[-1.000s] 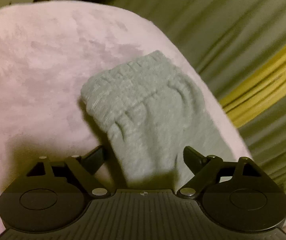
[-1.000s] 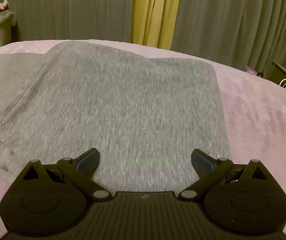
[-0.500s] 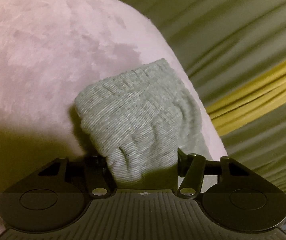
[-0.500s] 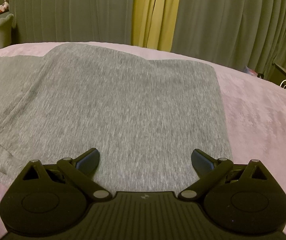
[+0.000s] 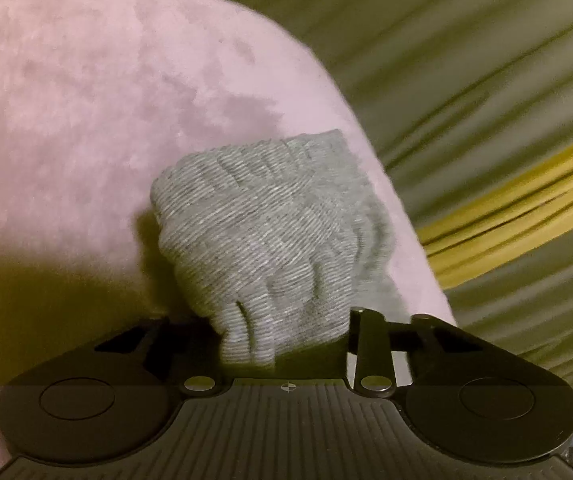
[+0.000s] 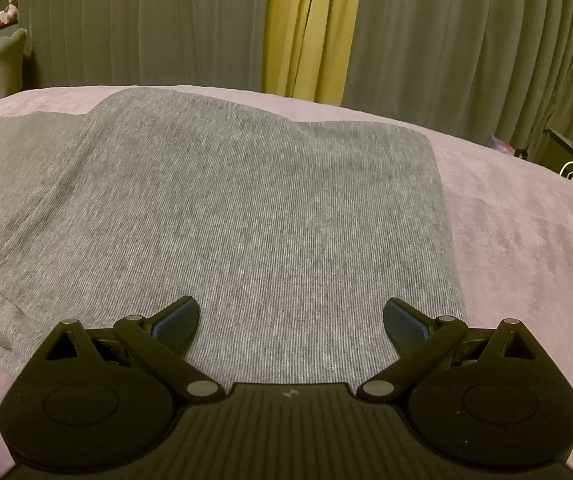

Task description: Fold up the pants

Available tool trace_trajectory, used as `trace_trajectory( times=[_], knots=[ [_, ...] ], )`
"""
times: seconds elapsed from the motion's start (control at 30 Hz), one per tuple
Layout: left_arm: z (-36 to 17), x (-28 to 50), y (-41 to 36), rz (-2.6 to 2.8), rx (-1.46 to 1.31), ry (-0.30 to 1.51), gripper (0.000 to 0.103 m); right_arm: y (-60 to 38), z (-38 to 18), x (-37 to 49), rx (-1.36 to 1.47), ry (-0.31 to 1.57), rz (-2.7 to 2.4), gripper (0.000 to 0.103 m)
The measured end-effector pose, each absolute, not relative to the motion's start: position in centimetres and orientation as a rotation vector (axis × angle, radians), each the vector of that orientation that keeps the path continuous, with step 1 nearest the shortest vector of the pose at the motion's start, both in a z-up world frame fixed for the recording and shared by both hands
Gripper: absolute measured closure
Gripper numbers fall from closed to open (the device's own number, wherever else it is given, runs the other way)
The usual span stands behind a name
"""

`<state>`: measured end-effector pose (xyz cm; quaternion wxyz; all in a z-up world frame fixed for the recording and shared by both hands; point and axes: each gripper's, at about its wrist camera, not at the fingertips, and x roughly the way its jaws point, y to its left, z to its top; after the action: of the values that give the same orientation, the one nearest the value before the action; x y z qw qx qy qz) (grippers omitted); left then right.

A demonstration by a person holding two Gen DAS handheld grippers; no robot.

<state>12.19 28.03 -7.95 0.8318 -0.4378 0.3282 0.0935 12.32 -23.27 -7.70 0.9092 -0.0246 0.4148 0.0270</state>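
Across the pink bedspread (image 6: 526,232) the grey pants (image 6: 246,208) lie flat, 1 cuffed end (image 5: 270,220) bunched near the bed's edge. My left gripper (image 5: 286,332) is clamped on that cuffed end. My right gripper (image 6: 291,316) hangs over the flat part, its 2 fingers (image 6: 176,320) spread wide.

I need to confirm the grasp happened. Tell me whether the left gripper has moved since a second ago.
Yes. The left gripper has closed: its fingers, earlier spread either side of the gray pants cuff, now pinch it, bunched, against the pink blanket.
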Motion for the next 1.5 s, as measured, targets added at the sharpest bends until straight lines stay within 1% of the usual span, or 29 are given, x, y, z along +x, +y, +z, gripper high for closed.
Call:
trace_trajectory(
  times=[0.1, 0.17, 0.27, 0.37, 0.47, 0.57, 0.63, 0.73, 0.9, 1.0, 1.07, 1.13, 1.17, 1.2, 1.23, 1.27, 1.3, 1.33, 1.4, 1.43, 1.5],
  knots=[
    [-5.7, 11.6, 27.2, 0.171, -0.863, 0.649, 0.076, -23.3, -7.7, 12.4, -0.045, 0.857, 0.057, 0.004],
    [-3.9, 11.6, 26.4, 0.141, -0.833, 0.612, 0.081, -23.4, -7.6, 12.5, -0.037, 0.859, 0.057, 0.004],
    [-0.5, 11.3, 24.5, 0.095, -0.768, 0.55, 0.081, -23.7, -7.5, 12.7, -0.013, 0.86, 0.061, 0.004],
    [3.2, 10.8, 21.2, 0.01, -0.659, 0.477, 0.081, -24.2, -7.2, 13.0, 0.032, 0.859, 0.064, 0.004],
    [6.5, 10.0, 16.2, -0.099, -0.527, 0.418, 0.081, -25.2, -6.8, 13.1, 0.103, 0.841, 0.058, 0.004],
    [8.0, 9.5, 10.8, -0.213, -0.434, 0.408, 0.081, -26.6, -6.3, 13.2, 0.179, 0.822, 0.036, 0.004],
    [7.9, 9.2, 6.8, -0.287, -0.376, 0.427, 0.08, -27.6, -6.1, 13.2, 0.228, 0.809, 0.016, 0.004],
    [6.4, 9.1, 0.6, -0.351, -0.273, 0.489, 0.08, -28.8, -5.7, 13.1, 0.279, 0.786, -0.014, 0.004],
    [1.3, 8.9, -8.9, -0.349, -0.111, 0.591, 0.08, -32.0, -5.4, 12.5, 0.42, 0.75, -0.088, 0.004],
    [-2.0, 8.2, -13.2, -0.307, 0.058, 0.635, 0.079, -34.3, -5.6, 12.1, 0.54, 0.739, -0.117, 0.004],
    [-3.5, 7.7, -14.8, -0.295, 0.147, 0.653, 0.076, -35.6, -5.9, 11.8, 0.614, 0.729, -0.132, 0.004],
    [-4.4, 7.3, -15.6, -0.288, 0.224, 0.689, 0.066, -36.4, -6.1, 11.7, 0.665, 0.721, -0.131, 0.004],
    [-4.4, 6.9, -15.9, -0.297, 0.265, 0.703, 0.063, -36.5, -6.2, 11.7, 0.675, 0.72, -0.127, 0.004],
    [-4.5, 6.7, -15.9, -0.315, 0.301, 0.716, 0.055, -36.5, -6.2, 11.8, 0.678, 0.721, -0.121, 0.004],
    [-4.4, 6.5, -15.6, -0.341, 0.323, 0.732, 0.041, -36.3, -6.2, 11.8, 0.677, 0.722, -0.112, 0.004],
    [-4.1, 6.1, -15.0, -0.37, 0.32, 0.751, 0.034, -36.1, -6.2, 11.8, 0.673, 0.722, -0.101, 0.004],
    [-3.7, 5.7, -14.3, -0.404, 0.291, 0.769, 0.022, -36.0, -6.2, 11.9, 0.667, 0.723, -0.089, 0.004],
    [-3.2, 5.4, -13.1, -0.436, 0.249, 0.789, 0.018, -35.9, -6.1, 11.9, 0.657, 0.721, -0.077, 0.004],
    [-2.0, 4.6, -10.7, -0.479, 0.168, 0.817, 0.017, -35.5, -5.9, 11.9, 0.644, 0.722, -0.055, 0.004],
    [-1.3, 4.6, -9.6, -0.472, 0.127, 0.813, 0.012, -35.3, -5.9, 12.0, 0.647, 0.727, -0.04, 0.004],
    [0.2, 4.8, -6.2, -0.392, 0.06, 0.771, 0.007, -35.1, -5.9, 11.9, 0.67, 0.738, -0.011, 0.004]
  ],
)
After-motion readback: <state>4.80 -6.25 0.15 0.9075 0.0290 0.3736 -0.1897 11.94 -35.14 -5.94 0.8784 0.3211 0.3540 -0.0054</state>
